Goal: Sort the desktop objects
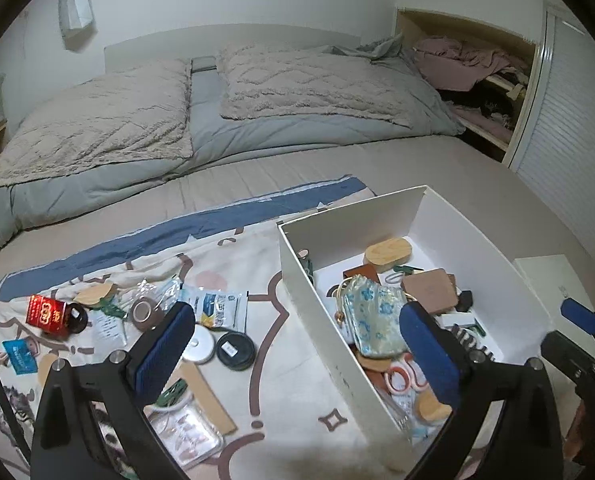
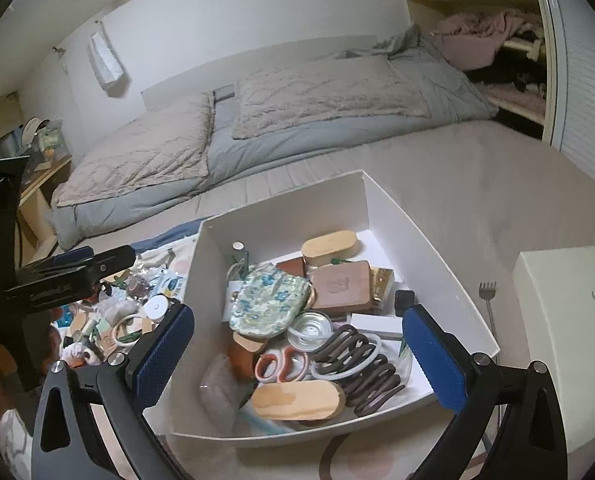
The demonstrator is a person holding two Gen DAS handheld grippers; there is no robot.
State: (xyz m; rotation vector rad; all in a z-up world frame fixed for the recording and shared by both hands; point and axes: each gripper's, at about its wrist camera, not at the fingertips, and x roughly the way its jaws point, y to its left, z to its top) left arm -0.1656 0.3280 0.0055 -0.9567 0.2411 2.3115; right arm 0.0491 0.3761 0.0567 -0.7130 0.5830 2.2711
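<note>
A white open box [image 1: 303, 280] stands on the bed, filled with small things. Among them are a floral pouch [image 2: 269, 300], a wooden oval lid [image 2: 297, 400], a dark wavy hair clip [image 2: 361, 372], orange-handled scissors [image 2: 281, 364] and a brown leather case [image 2: 339, 284]. My right gripper [image 2: 297, 360] hangs open over the box with nothing between its pads. My left gripper [image 1: 297, 356] is open too, straddling the box's left wall, empty. Left of the box lie loose items: a red carton [image 1: 45, 314], a tape roll [image 1: 145, 314], a black round tin [image 1: 235, 350] and a white disc [image 1: 199, 346].
The loose items rest on a patterned cloth [image 1: 289, 360] spread over the mattress. A white shoe-box lid [image 2: 569, 340] and a metal back scratcher [image 2: 487, 300] lie right of the box. Folded quilts [image 1: 297, 88] fill the far side of the bed, and an open wardrobe shelf [image 1: 477, 68] is at the back right.
</note>
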